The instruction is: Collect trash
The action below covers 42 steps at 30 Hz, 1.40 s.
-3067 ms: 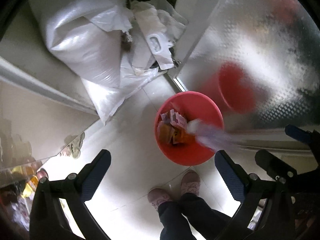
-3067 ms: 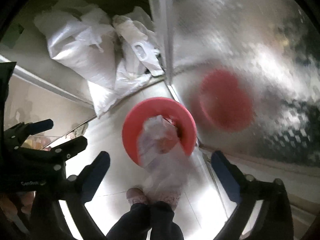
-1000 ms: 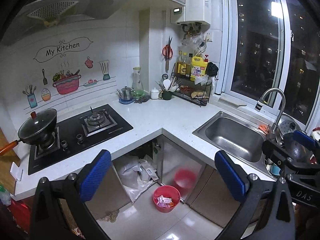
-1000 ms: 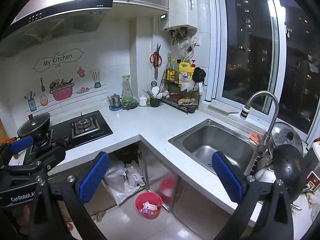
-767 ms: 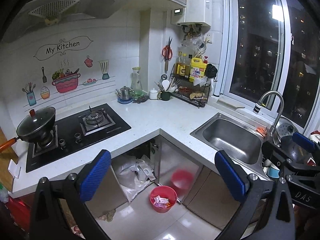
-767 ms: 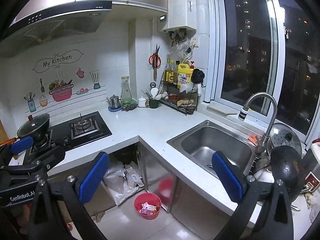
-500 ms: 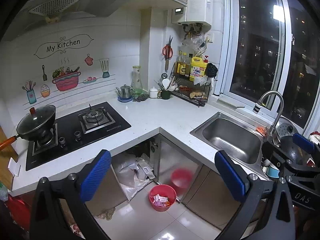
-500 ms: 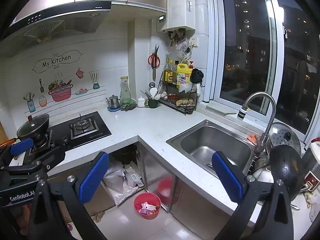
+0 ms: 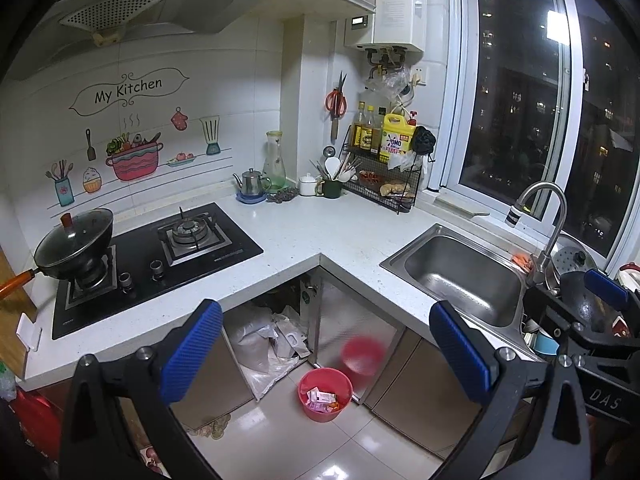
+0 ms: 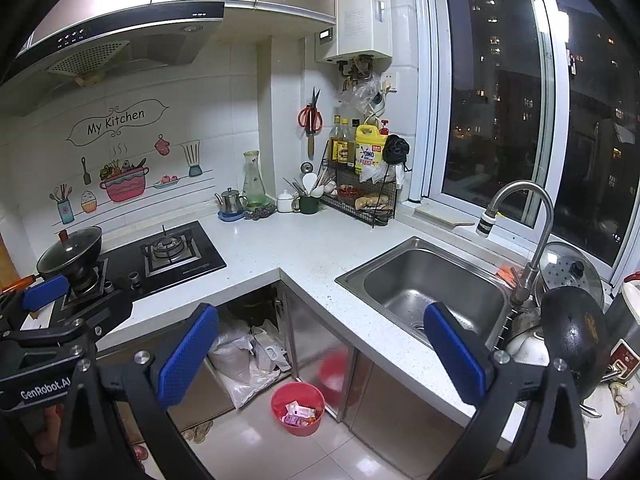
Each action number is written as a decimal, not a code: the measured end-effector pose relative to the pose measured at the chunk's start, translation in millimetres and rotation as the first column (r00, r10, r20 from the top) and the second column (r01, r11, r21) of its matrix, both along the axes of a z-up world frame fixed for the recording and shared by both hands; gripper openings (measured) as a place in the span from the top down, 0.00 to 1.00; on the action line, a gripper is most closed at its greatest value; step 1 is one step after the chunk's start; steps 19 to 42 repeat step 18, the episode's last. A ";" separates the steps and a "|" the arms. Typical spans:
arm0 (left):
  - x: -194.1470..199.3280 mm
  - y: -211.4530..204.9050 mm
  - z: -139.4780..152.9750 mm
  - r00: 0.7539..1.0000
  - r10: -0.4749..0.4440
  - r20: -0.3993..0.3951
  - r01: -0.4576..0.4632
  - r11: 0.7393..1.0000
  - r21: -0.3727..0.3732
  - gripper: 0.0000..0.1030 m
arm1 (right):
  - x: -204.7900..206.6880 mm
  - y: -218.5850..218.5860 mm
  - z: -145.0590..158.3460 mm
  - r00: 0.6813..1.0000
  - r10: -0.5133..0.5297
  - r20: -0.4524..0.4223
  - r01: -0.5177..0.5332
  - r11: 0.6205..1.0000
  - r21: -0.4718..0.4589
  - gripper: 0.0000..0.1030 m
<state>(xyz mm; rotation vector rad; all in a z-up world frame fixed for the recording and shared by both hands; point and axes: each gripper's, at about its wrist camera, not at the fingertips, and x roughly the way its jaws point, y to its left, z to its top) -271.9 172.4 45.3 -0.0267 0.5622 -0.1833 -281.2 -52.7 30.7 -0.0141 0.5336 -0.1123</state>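
A red trash bin (image 9: 325, 393) stands on the tiled floor under the counter corner, with several wrappers inside; it also shows in the right wrist view (image 10: 297, 408). My left gripper (image 9: 326, 352) is open and empty, held high and far back from the bin. My right gripper (image 10: 320, 354) is open and empty too, beside the left one. Each gripper shows at the edge of the other's view.
An L-shaped white counter (image 9: 304, 236) holds a gas stove (image 9: 160, 248) with a wok (image 9: 74, 244), a steel sink (image 10: 428, 284) and a bottle rack (image 9: 384, 188). White bags (image 10: 240, 360) fill the open cabinet. Pots (image 10: 572, 332) sit right of the sink.
Since three seconds ago both grippers rose from just above the bin, where a bag of trash dropped in, to a high view of the kitchen. Over the last second they drifted slightly.
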 end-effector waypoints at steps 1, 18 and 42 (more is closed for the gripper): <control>0.0 1.4 0.0 1.000 -0.002 -0.002 0.002 1.000 0.002 0.00 | -0.9 0.9 -0.5 1.000 -0.002 0.001 0.002 1.000 0.000 0.00; -1.7 18.3 -2.4 1.000 -0.027 -0.011 0.027 1.000 0.005 0.00 | -4.1 5.9 0.5 1.000 -0.009 -0.021 0.009 1.000 -0.001 0.01; -1.7 18.3 -2.4 1.000 -0.027 -0.011 0.027 1.000 0.005 0.00 | -4.1 5.9 0.5 1.000 -0.009 -0.021 0.009 1.000 -0.001 0.01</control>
